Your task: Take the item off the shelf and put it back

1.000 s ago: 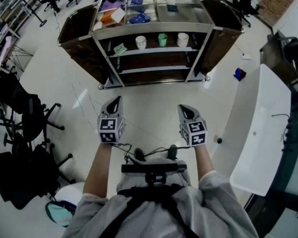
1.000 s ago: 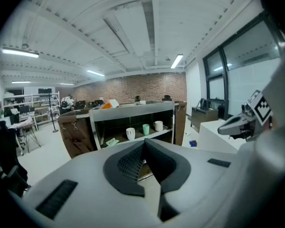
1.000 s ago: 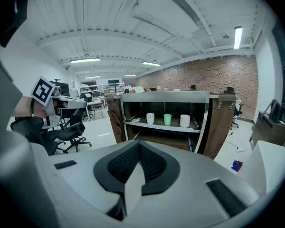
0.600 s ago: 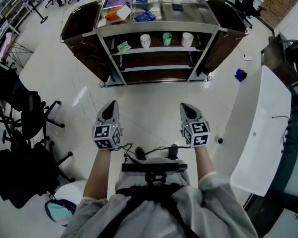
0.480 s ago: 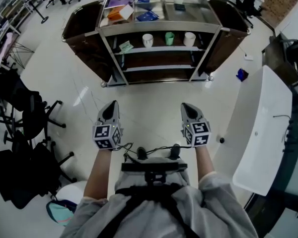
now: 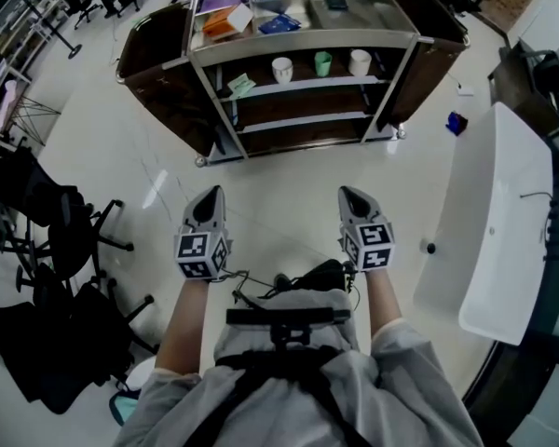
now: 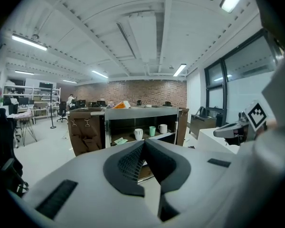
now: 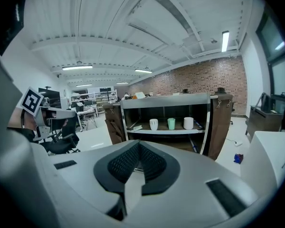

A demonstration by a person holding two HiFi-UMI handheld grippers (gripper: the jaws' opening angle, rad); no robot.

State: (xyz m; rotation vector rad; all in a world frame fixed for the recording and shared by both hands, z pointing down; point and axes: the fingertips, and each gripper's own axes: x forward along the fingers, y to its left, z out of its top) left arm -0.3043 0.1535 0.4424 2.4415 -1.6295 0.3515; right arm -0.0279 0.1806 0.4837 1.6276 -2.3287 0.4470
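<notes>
Standing well back from the metal shelf (image 6: 303, 38), on the pale floor (image 6: 279, 170). Holds the left claw (image 6: 211, 195) out in front, clenched tight with nothing in it. Holds the right claw (image 6: 351, 194) beside it, well apart, clenched too and just as empty. Points both toward the shelf, tipped a little down. Touches nothing.

Sees three cups in a row on the middle board of the shelf: the left white cup (image 6: 281, 68), then the green cup (image 6: 323, 62), then the right white cup (image 6: 359, 61). Finds all three upright and far from both claws. Sees a small green packet (image 6: 241, 86) lying to the left of them on the same board. Sees an orange thing (image 6: 214, 23) and a blue packet (image 6: 281, 24) up on top. Has a white worktop (image 6: 503, 231) on the right and black chairs (image 6: 61, 222) on the left.
</notes>
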